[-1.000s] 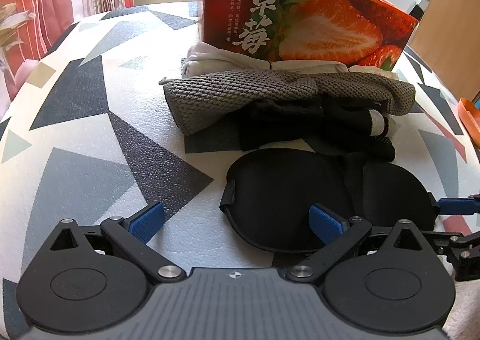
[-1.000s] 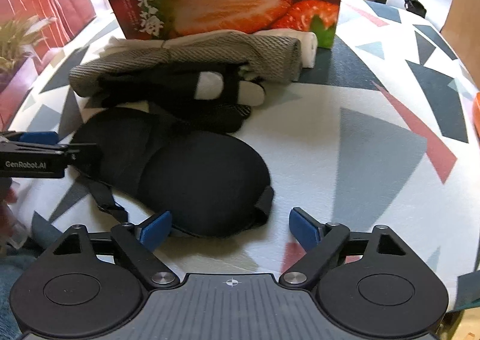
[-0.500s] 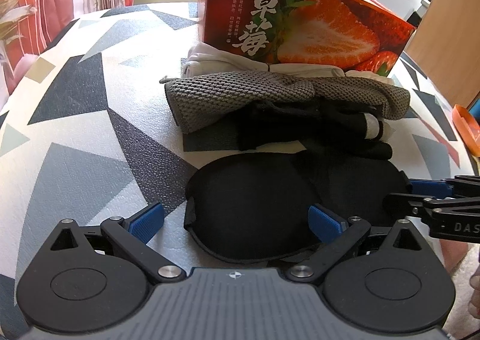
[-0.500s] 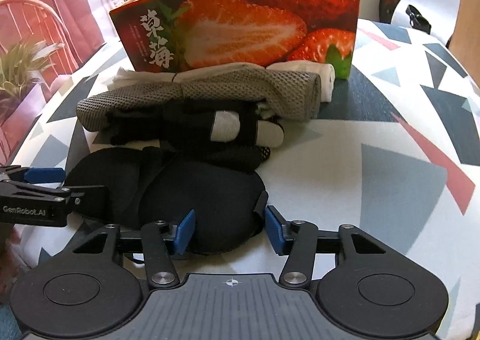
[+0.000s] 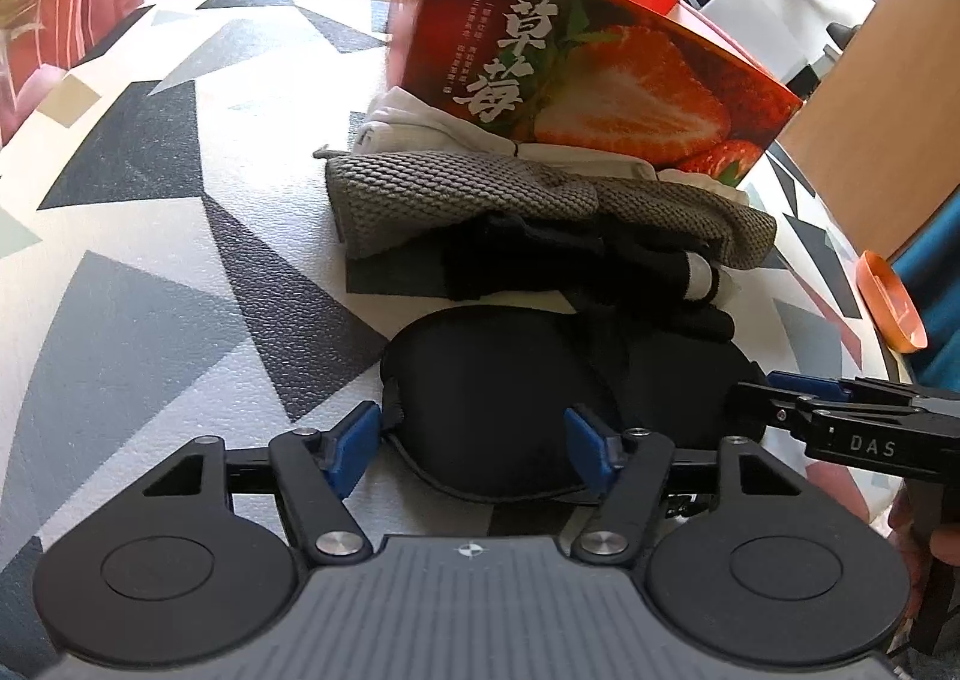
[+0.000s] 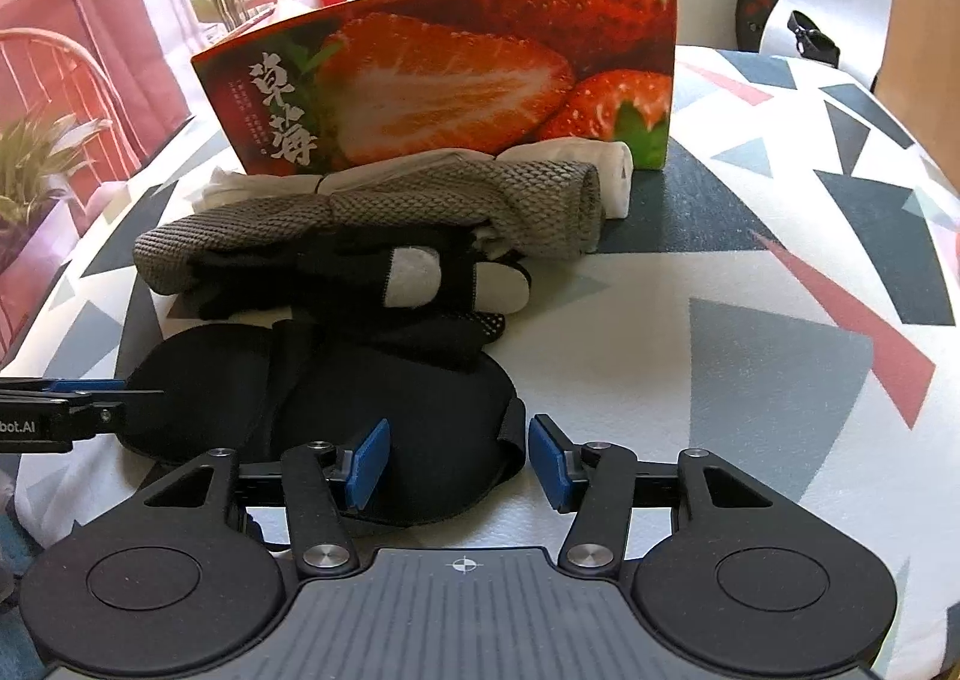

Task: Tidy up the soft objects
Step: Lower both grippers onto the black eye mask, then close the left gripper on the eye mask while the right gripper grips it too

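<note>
A black padded eye mask lies on the patterned table at the near edge; it also shows in the right wrist view. My left gripper is partly closed around the mask's left cup, blue pads at its sides. My right gripper is partly closed around the mask's right end, its pads beside the strap. Behind the mask lie black-and-white gloves, a grey knitted cloth and a white cloth. An open strawberry-printed box stands at the back.
The table has a white cover with grey, black and red triangles. An orange dish sits at its right edge. A plant and a red chair stand beyond the left side.
Both grippers have moved in onto the mask's ends and narrowed their jaws around it. The mask has bunched toward the middle.
</note>
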### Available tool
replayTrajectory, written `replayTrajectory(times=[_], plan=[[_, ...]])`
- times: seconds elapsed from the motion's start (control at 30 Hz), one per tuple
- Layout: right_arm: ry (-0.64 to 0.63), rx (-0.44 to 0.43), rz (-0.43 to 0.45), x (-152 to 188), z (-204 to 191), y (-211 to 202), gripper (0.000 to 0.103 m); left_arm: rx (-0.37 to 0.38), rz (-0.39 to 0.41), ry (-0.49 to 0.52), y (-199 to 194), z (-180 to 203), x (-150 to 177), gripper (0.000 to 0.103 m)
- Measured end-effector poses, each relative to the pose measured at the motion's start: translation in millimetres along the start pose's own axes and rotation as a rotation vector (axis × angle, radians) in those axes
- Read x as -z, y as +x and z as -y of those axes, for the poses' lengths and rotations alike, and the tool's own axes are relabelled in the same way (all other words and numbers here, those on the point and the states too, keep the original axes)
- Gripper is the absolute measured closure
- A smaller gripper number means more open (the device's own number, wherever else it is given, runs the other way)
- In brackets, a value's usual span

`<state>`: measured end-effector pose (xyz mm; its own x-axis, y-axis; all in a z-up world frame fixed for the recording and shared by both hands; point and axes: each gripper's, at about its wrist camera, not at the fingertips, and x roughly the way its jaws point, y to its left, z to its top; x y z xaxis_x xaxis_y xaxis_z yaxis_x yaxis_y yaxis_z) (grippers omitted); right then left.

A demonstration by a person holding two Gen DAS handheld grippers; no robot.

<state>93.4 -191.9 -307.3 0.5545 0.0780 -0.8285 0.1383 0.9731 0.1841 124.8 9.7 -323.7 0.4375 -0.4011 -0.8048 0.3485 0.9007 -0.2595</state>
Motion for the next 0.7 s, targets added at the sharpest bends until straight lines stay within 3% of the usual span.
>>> replayTrajectory(times=[0.3,0.7], plan=[[0.011,-0.005,0.012,2.5,2.0,1.0,0.052,-0.014,-0.008,0.069,4.9,11.6,0.5,0.038],[0.013,-0.062,0.038,1.8,-1.4,-0.8,0.053,-0.017,-0.008,0.089,7.3,13.3,1.7,0.039]])
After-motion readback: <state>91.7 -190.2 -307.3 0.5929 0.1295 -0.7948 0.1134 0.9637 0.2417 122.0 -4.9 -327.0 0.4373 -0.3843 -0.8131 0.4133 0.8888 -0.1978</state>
